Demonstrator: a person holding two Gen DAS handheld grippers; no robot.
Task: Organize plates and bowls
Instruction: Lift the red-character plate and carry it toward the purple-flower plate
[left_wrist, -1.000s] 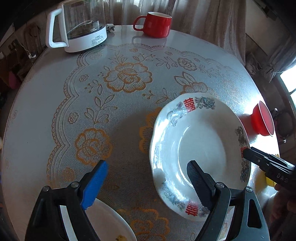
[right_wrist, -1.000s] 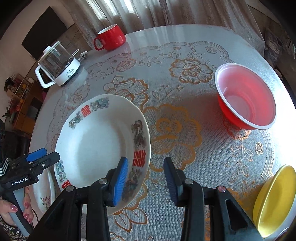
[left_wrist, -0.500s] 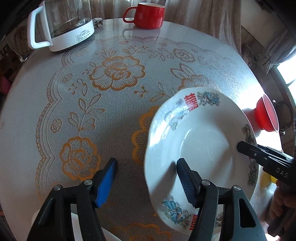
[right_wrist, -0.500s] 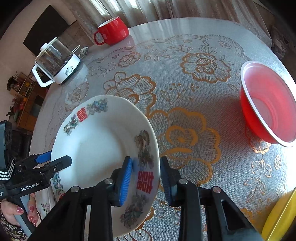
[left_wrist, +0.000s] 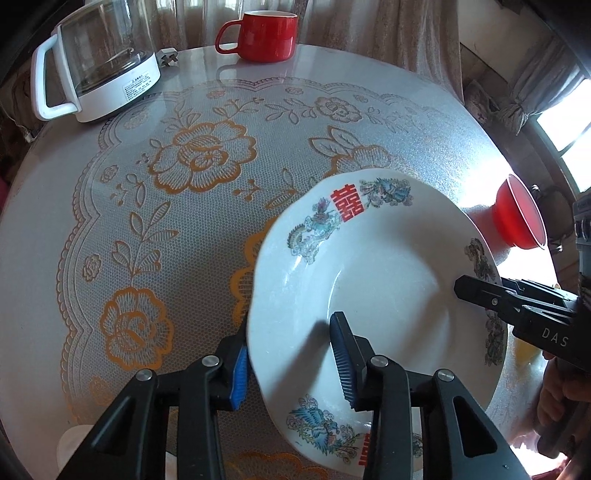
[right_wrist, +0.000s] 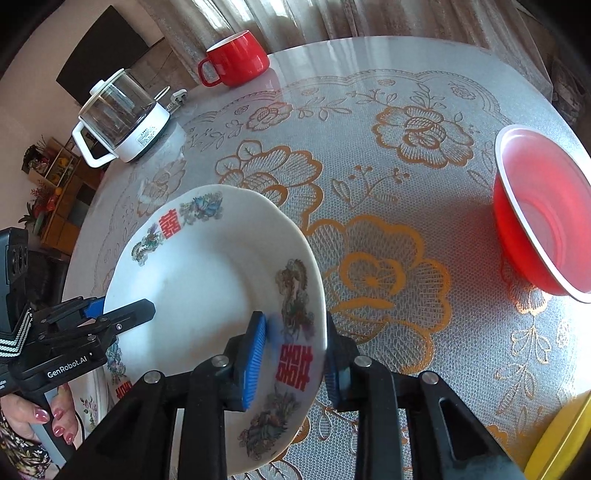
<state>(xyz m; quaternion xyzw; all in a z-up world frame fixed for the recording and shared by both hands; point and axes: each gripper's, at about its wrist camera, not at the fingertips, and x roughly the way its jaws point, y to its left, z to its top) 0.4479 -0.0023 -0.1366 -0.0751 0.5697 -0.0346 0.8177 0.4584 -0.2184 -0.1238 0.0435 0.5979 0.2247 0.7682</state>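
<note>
Two hand-held grippers flank one white deep plate (left_wrist: 388, 295). Left hand-held gripper (left_wrist: 291, 360): jaws, wide a second ago, have just been closing and now straddle the near rim, contact uncertain. Right hand-held gripper (right_wrist: 295, 356): already clenched on the opposite rim. Plate appears tilted off the worktop (left_wrist: 110, 184); a two-sided lift seems imminent.

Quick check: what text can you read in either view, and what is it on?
"囍", red, repeated on the plate rim.
"GenRobot.AI" on the left gripper.
"DAS", cut off behind the plate, on the right gripper.
Kettle label: too small to read.
</note>
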